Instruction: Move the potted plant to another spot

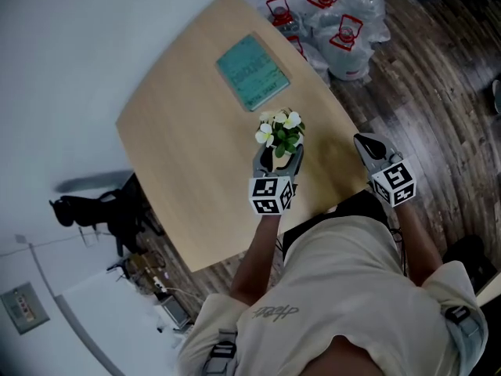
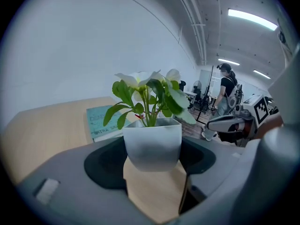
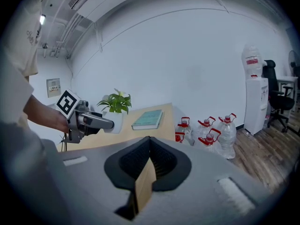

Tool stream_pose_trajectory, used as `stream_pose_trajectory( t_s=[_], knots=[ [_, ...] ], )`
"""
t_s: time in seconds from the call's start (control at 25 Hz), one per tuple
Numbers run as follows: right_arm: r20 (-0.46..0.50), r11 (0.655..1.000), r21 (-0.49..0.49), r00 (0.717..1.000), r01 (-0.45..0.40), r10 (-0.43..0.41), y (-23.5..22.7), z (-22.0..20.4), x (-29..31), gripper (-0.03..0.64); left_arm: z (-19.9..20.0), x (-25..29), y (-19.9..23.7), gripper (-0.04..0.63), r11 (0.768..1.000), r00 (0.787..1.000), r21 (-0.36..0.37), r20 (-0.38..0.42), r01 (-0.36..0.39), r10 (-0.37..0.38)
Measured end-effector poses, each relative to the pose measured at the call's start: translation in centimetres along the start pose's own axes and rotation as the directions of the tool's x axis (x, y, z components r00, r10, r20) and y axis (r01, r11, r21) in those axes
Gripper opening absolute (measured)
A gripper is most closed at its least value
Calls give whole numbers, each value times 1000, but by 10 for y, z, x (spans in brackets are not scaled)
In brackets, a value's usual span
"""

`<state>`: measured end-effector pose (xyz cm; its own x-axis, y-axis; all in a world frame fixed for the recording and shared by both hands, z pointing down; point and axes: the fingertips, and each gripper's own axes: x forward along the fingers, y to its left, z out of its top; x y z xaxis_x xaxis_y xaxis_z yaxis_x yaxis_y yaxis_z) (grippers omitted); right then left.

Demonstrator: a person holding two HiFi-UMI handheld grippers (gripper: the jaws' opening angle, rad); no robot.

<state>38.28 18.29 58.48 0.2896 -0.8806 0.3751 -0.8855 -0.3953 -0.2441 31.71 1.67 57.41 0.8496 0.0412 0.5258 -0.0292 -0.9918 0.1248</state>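
**Left tongs clamped on the potted plant**

The left tongs (image 1: 277, 160) squeezed the white pot (image 2: 152, 143) of the flowering plant from both sides, over the table (image 1: 188, 131). Just beyond them lay a teal book (image 1: 252, 73). To their right, the right tongs (image 3: 149, 140) were pressed together on nothing at the table's edge, with water bottles (image 3: 213, 135) farther ahead.

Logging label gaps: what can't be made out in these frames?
Potted plant base: head view, leaves and left gripper cover it; contact with table unclear.
Book title: too small or blurred in every view.
Water jugs: head view's top edge crops them.
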Motion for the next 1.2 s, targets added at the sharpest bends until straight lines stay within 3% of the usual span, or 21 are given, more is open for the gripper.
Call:
stream_pose_trajectory(
  t_s=[0.52, 0.68, 1.2],
  knots=[
    [-47, 994, 93, 997, 57, -53, -28, -31, -15, 3, -22, 68, -15, 351, 997, 997, 22, -39, 72, -71],
    [-36, 987, 149, 998, 64, -59, -32, -35, -15, 3, -25, 86, -19, 351, 994, 996, 60, -42, 87, -85],
    [-51, 983, 165, 996, 86, -79, -39, -46, -14, 3, -40, 124, -26, 351, 985, 990, 105, -54, 134, -129]
  ],
)
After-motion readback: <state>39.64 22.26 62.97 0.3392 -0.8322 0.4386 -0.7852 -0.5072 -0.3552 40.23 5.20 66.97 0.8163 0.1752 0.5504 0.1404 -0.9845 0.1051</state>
